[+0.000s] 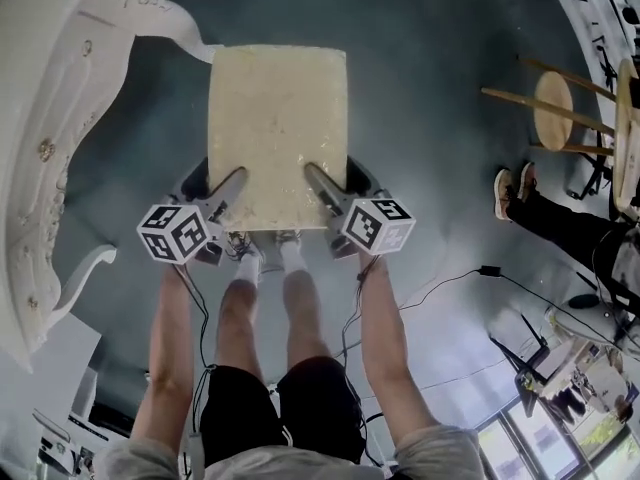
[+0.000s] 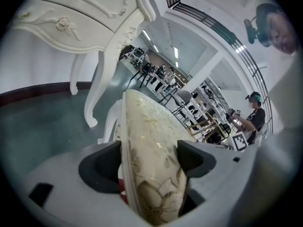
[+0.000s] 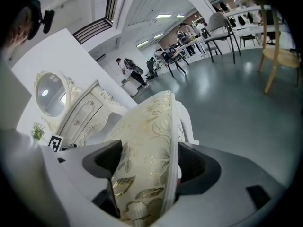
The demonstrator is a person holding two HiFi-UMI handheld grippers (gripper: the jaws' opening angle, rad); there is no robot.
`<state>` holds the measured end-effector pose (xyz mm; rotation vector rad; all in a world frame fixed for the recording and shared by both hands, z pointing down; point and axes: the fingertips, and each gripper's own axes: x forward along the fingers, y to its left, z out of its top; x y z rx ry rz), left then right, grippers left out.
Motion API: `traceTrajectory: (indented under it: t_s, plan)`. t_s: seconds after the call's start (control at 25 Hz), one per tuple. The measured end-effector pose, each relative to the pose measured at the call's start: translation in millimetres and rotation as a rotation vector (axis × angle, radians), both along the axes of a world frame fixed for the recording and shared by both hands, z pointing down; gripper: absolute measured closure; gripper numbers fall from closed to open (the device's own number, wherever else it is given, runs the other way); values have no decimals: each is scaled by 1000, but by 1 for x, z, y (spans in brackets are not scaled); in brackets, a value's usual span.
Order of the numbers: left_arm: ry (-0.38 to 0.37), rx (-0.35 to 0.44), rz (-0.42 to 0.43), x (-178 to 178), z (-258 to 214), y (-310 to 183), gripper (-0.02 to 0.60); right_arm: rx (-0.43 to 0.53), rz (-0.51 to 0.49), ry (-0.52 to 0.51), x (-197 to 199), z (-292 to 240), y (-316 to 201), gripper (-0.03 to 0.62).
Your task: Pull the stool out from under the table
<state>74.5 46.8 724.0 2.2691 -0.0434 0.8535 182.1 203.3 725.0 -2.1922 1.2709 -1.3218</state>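
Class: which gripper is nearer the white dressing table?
Left. The left gripper clamps the stool seat on the side facing the white dressing table; the right gripper clamps its far side.

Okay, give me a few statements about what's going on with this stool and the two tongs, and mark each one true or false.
1. The left tongs and the right tongs are both shut on the near edge of the stool. True.
2. The stool stands fully beneath the white table. False: its whole top shows in the open, to the table's right.
3. A round wooden stool stands off to the person's right. True.
4. The gripped stool's top is plain dark blue. False: it is cream with a gold leaf pattern.
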Motion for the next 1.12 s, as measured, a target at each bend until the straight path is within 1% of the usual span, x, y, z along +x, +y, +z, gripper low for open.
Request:
traceTrajectory:
  t_s: [0.24,0.48,0.64,0.84,0.96,1.12]
  plan:
    - [-3,0,89,45,7,34,211,-9,94,-2,30,6,44,204]
    - [0,3,158,88,14,55,212,-7,166,-4,60,14,71,203]
    - [3,4,183,114,30,61,212,-10,193,-1,82,29,79,204]
    - [15,-12,207,137,75,64,212,-27,217,12,101,70,85,203]
    - [19,-9,222,157,87,66,212,-24,234,13,118,82,88,203]
    - [38,-1,240,172,97,68,213,-12,253,25,130,94,91,204]
